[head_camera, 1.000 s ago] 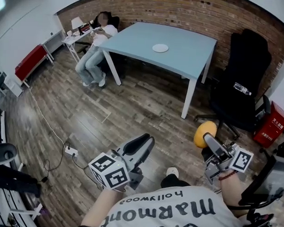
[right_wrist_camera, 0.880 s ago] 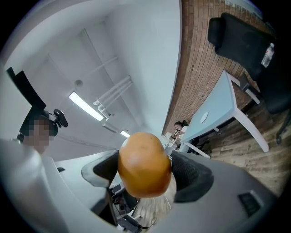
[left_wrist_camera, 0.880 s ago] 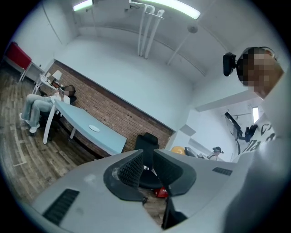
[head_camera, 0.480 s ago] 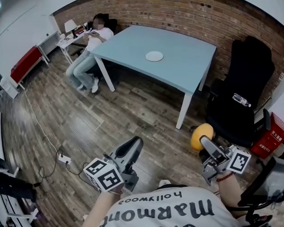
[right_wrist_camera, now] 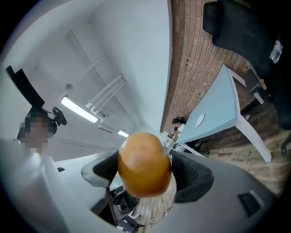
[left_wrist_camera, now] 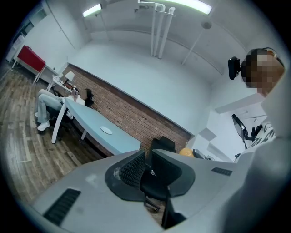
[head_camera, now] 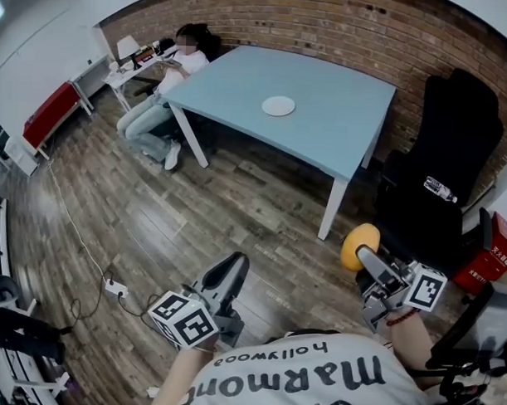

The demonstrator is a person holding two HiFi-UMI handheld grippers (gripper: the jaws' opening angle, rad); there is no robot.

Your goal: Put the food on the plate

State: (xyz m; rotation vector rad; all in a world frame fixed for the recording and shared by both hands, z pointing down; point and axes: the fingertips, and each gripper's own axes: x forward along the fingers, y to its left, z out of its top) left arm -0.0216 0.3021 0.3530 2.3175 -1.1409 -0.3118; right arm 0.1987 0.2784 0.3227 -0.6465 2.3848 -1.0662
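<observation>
A small white plate (head_camera: 278,106) lies on the light-blue table (head_camera: 339,134) across the room, far from both grippers. My right gripper (head_camera: 364,254) at the lower right is shut on a rounded orange-yellow piece of food (head_camera: 359,245). The right gripper view shows the food (right_wrist_camera: 144,164) squeezed between both pads, with the plate (right_wrist_camera: 199,120) small and distant on the table (right_wrist_camera: 220,109). My left gripper (head_camera: 227,275) is at the lower middle, held over the wooden floor, its jaws shut with nothing in them. The left gripper view also shows the distant plate (left_wrist_camera: 106,130).
A black office chair (head_camera: 442,162) stands right of the table, a red box (head_camera: 486,257) beside it. A person (head_camera: 171,78) sits at the table's far left corner. A power strip (head_camera: 113,289) with a cable lies on the floor at the left.
The table and plate have drawn a little nearer and shifted in the head view. Both grippers keep their poses, and the food stays gripped on the right.
</observation>
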